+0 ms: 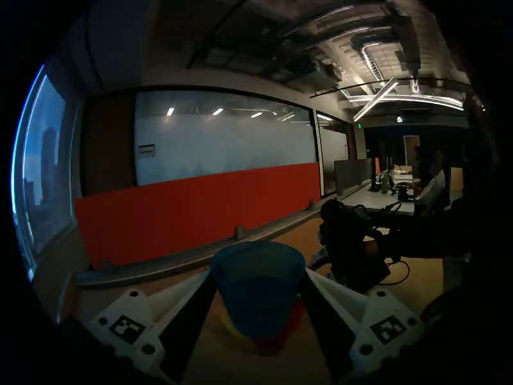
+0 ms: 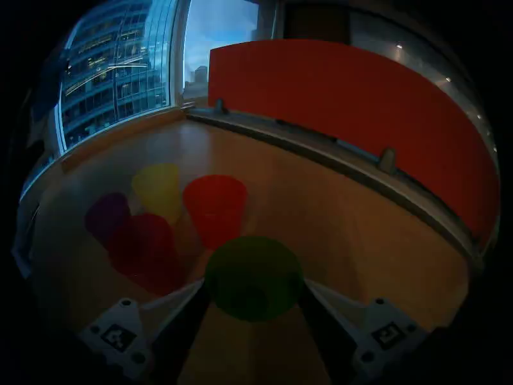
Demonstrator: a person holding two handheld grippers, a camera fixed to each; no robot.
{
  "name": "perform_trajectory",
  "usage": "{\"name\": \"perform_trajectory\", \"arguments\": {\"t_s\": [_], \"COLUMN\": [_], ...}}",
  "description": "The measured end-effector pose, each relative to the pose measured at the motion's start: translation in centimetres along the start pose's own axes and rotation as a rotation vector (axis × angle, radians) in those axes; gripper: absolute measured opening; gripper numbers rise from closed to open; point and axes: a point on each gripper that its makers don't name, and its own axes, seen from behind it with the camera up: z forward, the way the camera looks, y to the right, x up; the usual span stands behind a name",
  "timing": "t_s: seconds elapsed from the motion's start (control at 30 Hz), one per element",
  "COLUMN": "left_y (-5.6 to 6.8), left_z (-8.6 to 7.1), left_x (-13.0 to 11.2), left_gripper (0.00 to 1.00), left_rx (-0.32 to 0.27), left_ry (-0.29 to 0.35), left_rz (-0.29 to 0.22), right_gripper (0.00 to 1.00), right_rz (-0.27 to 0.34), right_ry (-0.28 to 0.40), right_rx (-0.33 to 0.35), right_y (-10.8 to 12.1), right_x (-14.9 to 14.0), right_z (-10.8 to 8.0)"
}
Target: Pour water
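In the left gripper view a blue plastic cup (image 1: 258, 292) stands upright between the two white fingers, and my left gripper (image 1: 258, 301) is shut on it. Behind its base show bits of a yellow and a red cup. In the right gripper view a green cup (image 2: 254, 277) sits between the fingers with my right gripper (image 2: 254, 285) shut on it, held above the wooden table (image 2: 359, 224). Beyond it stand an orange-red cup (image 2: 216, 208), a yellow cup (image 2: 157, 189), a purple cup (image 2: 108, 217) and a dark red cup (image 2: 144, 250). Whether any cup holds water I cannot tell.
A red partition (image 2: 359, 96) with a grey rail runs along the table's far edge. Large windows (image 2: 115, 70) lie to the left in the right gripper view. In the left gripper view a dark bag (image 1: 349, 240) and desks with monitors stand on the right.
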Motion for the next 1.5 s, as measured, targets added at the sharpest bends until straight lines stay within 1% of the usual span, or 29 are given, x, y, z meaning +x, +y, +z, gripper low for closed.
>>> {"name": "perform_trajectory", "arguments": {"t_s": [0.17,0.27,0.4,0.6,0.9,1.1,1.3,1.5], "left_y": [0.0,-0.1,0.0,-0.4,-0.7,-0.2,0.3,0.7], "left_z": [-0.1,-0.2,-0.2,-0.1,0.0,0.1,0.7,1.2], "left_x": [0.0,0.0,-0.1,-0.1,0.9,1.6,2.3,3.0], "left_gripper": [0.85,0.85,0.85,0.85,0.85,0.85,0.85,0.85], "left_rx": [0.003,0.005,0.006,0.019,0.031,0.025,0.013,-0.003], "left_ry": [-0.002,-0.003,-0.006,-0.006,0.013,0.021,0.031,0.038], "left_rz": [0.000,-0.001,-0.008,-0.024,-0.041,-0.044,-0.054,-0.065], "right_gripper": [0.91,0.91,0.91,0.91,0.91,0.91,0.91,0.91], "right_rz": [0.006,0.004,-0.005,-0.006,-0.019,-0.042,-0.060,-0.050], "right_ry": [0.017,0.035,0.069,0.137,0.272,0.351,0.412,0.472], "right_rx": [-0.002,-0.006,-0.013,-0.013,0.012,0.029,0.034,0.053], "right_y": [0.0,0.0,-0.1,-0.9,-3.0,-4.6,-6.0,-7.4], "right_x": [0.5,1.0,2.1,4.2,7.9,9.9,11.4,12.8], "right_z": [-0.7,-1.7,-3.5,-6.7,-11.3,-13.8,-15.5,-17.0]}}
